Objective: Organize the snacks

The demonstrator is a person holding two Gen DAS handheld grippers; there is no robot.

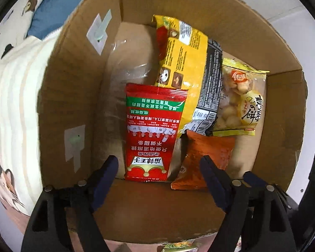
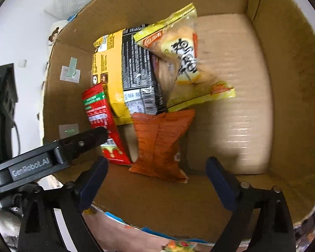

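Snack packets lay heaped in the cardboard box [image 1: 58, 96] as we held both tools released above it; the red packet [image 1: 151, 134] sat at twelve o'clock of the left tool [image 1: 159, 166], the orange packet [image 2: 161, 145] likewise of the right tool [image 2: 157, 168]. We judged the leaning yellow bag [image 2: 184, 63] might slide.

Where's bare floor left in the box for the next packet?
Free: the cardboard box floor right of the clear bun packet and orange packet, out to the side wall. A narrower strip lies between the red packet and the opposite wall. Crowded: the middle, where the yellow-black packet overlaps the others.
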